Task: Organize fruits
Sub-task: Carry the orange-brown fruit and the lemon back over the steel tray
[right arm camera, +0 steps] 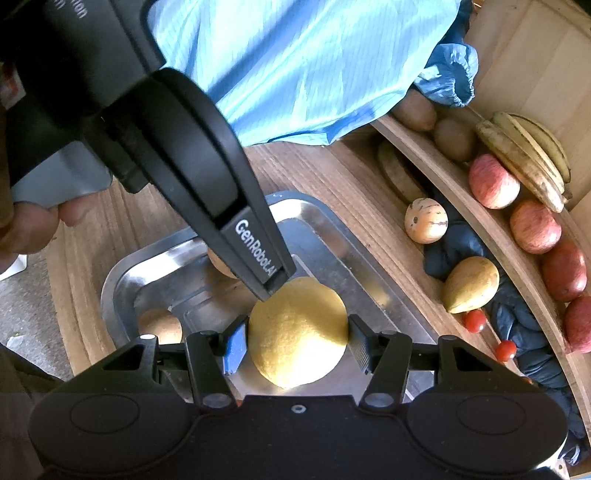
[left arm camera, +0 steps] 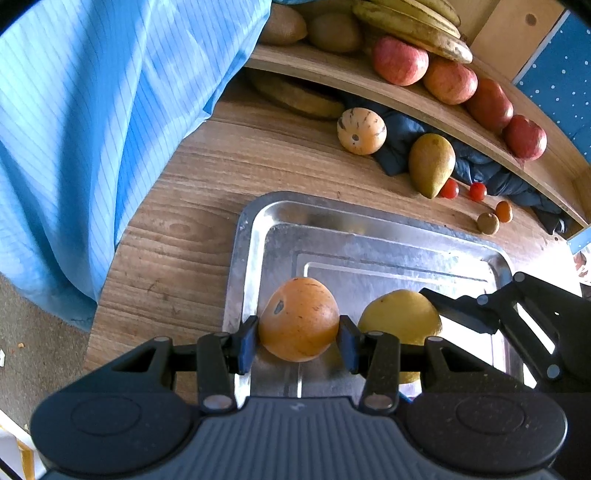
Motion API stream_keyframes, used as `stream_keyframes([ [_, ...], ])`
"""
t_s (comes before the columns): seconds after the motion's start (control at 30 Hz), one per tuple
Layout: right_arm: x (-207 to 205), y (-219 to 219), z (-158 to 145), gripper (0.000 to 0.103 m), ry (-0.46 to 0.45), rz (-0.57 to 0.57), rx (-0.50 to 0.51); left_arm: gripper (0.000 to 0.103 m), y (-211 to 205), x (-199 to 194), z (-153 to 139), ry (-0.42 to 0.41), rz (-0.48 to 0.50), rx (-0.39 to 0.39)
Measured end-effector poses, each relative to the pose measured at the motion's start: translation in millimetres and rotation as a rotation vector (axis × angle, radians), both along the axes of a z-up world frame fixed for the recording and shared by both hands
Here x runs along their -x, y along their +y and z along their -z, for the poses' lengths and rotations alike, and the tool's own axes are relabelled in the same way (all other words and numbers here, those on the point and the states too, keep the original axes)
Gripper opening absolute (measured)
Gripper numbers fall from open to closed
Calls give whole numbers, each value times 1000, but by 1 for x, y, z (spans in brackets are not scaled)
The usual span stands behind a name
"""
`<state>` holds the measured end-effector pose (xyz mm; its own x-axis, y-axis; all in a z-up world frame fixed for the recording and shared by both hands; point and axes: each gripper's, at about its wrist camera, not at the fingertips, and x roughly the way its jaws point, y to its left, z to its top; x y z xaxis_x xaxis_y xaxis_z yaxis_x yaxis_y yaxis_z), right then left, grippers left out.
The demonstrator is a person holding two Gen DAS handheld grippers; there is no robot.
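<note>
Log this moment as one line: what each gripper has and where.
left gripper: shut on round orange fruit | right gripper: shut on yellow lemon | both over shiny metal tray | wooden table

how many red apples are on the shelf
4, side by side along the wooden shelf: the first apple under the bananas, then the second, third and fourth. The blue garment may hide more.
</note>
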<state>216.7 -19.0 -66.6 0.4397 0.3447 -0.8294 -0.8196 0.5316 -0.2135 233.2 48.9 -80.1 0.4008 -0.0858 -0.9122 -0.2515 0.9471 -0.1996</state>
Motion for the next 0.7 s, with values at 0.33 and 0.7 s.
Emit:
stream_keyframes([
  [0.33,0,-2,2,58,13,-1,3,48,0,-1,1,10,-5,-4],
  [0.7,1,-3,5,58,26,4,8,48,-1,2,2,21,-17,-1],
])
